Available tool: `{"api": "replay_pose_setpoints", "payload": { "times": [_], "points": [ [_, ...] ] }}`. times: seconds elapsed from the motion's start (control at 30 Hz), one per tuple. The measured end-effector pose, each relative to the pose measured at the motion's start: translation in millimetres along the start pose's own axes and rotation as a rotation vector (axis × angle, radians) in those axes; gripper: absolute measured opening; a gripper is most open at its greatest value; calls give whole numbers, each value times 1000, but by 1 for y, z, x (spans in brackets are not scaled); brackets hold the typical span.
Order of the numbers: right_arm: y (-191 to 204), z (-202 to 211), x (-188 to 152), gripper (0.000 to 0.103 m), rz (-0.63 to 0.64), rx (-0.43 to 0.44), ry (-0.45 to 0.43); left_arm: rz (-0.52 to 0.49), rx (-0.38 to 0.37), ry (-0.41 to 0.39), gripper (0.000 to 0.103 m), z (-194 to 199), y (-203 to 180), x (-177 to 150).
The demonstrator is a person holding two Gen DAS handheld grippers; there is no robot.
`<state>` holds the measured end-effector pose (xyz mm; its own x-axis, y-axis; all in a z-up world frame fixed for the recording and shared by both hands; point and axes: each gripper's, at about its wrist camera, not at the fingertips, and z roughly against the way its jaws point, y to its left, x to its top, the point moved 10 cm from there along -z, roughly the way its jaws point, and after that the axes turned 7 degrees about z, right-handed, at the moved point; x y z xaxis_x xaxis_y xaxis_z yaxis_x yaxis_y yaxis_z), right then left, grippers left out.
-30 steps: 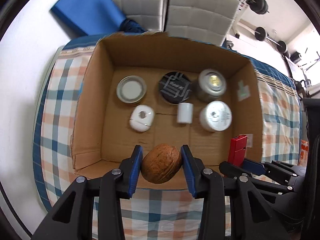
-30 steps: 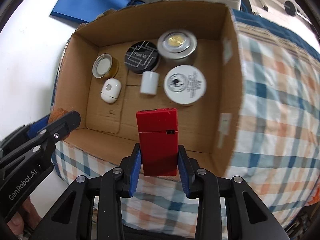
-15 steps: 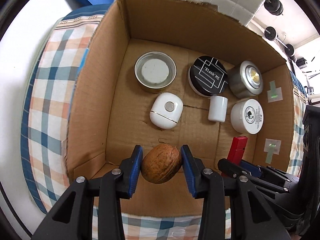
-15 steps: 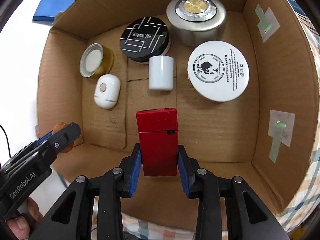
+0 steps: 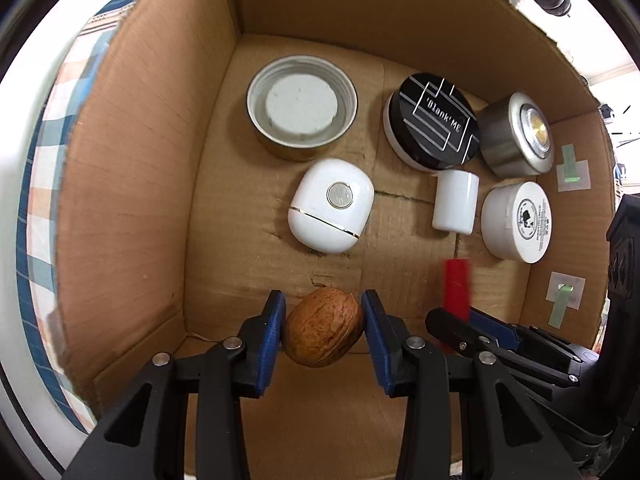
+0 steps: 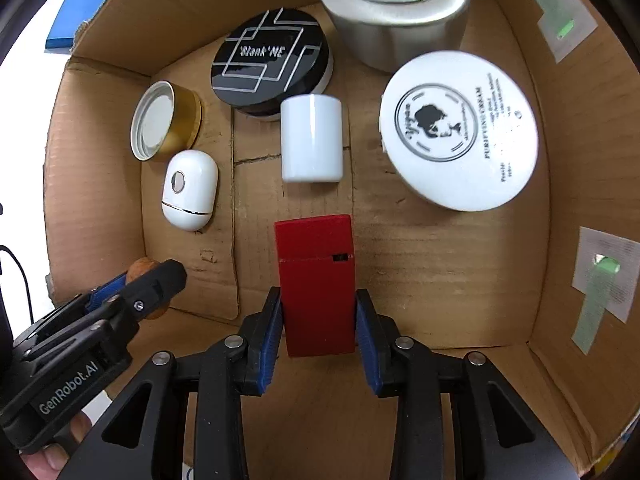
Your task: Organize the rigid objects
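Note:
My left gripper (image 5: 323, 334) is shut on a brown walnut (image 5: 322, 332) and holds it low inside the cardboard box (image 5: 132, 200), near its front left. My right gripper (image 6: 318, 324) is shut on a red rectangular case (image 6: 316, 284), held over the box floor at front centre. In the left wrist view the red case (image 5: 456, 288) shows to the right beside the right gripper's fingers (image 5: 452, 326). In the right wrist view the walnut (image 6: 138, 270) peeks out behind the left gripper's fingers (image 6: 156, 284).
On the box floor (image 6: 440, 264) lie a gold-rimmed lid (image 5: 302, 118), a black round jar (image 5: 434, 126), a silver tin (image 5: 516, 136), a white cream jar (image 5: 518, 220), a white cylinder (image 5: 456, 202) and a white rounded case (image 5: 330, 206). Box walls rise on all sides.
Both grippers have moved forward and down, from over the box's front edge to deep inside it, each still holding its object.

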<state>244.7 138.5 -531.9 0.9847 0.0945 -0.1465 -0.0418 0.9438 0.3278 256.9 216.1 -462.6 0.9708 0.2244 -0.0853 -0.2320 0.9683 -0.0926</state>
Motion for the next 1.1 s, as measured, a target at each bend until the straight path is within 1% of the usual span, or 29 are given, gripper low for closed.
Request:
{"api": "replay_pose_setpoints", "payload": {
  "times": [0.13, 0.23, 0.33, 0.5, 0.53, 0.57, 0.6, 0.67, 0.7, 0.77, 0.83, 0.87, 0.93, 1.03, 1.1],
  "points": [
    [1, -2, 1, 37, -2, 6, -1, -3, 7, 10, 37, -4, 4, -1],
    [-3, -2, 1, 38, 1, -9, -1, -1, 4, 22, 37, -7, 0, 3],
    [-6, 5, 3, 42, 1, -19, -1, -4, 4, 23, 37, -5, -4, 3],
    [-11, 21, 4, 55, 7, -54, -22, -4, 5, 23, 39, -5, -4, 3],
    [-13, 24, 4, 62, 5, -65, -30, 1, 11, 21, 42, -4, -3, 4],
    [-16, 30, 4, 65, 4, -77, -46, 7, 12, 18, 50, -5, -4, 1],
    [-19, 35, 4, 66, 7, -91, -59, 12, 11, 16, 54, -3, -4, 2],
    [-26, 48, 4, 72, 15, -130, -84, 19, 32, 9, 74, 1, -2, 4],
    [-29, 53, 5, 73, 19, -145, -97, 19, 38, -2, 78, 5, -2, 5],
    [-34, 63, 5, 78, 28, -185, -113, 20, 46, -25, 92, 12, -1, 8],
    [-34, 71, 5, 79, 40, -199, -120, 15, 64, -38, 97, 19, -1, 10],
    [-37, 76, 4, 88, 39, -239, -127, 9, 70, -47, 99, 23, -3, 11],
    [-36, 88, 4, 94, 49, -260, -163, -5, 77, -70, 103, 31, -4, 13],
    [-36, 101, 2, 98, 62, -298, -185, -22, 80, -100, 103, 42, -6, 14],
    [-37, 112, -2, 98, 69, -322, -196, -30, 90, -110, 103, 48, -8, 13]
  ]
}}
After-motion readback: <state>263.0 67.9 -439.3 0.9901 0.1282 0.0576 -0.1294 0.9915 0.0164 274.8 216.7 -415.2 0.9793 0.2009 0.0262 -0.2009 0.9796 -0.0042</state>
